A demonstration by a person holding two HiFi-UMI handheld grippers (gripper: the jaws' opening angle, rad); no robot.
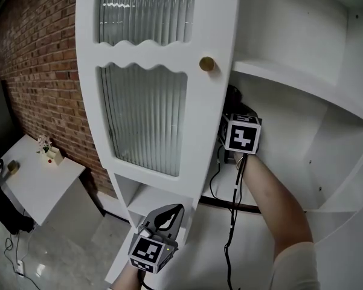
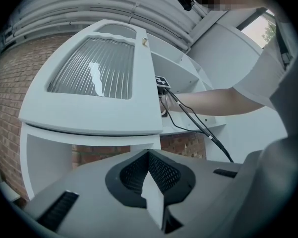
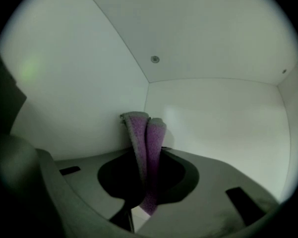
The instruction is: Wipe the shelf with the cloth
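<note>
Right gripper (image 3: pixel 146 192) clamped on purple cloth (image 3: pixel 146 143) deep in shelf (image 3: pixel 223 123) corner, left gripper (image 2: pixel 153 192) jaws together, empty, low under door (image 1: pixel 151 101); risk: cloth slips the pinch when dragged, or cable (image 1: pixel 232 222) snags door edge.

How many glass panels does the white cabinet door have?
2. The upper glass panel sits above the wavy bar, the lower glass panel below it. The left gripper view shows the door's top and no third.

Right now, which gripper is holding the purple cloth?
The right gripper, reaching inside the cabinet: it pinches the purple cloth. The left gripper holds nothing.
</note>
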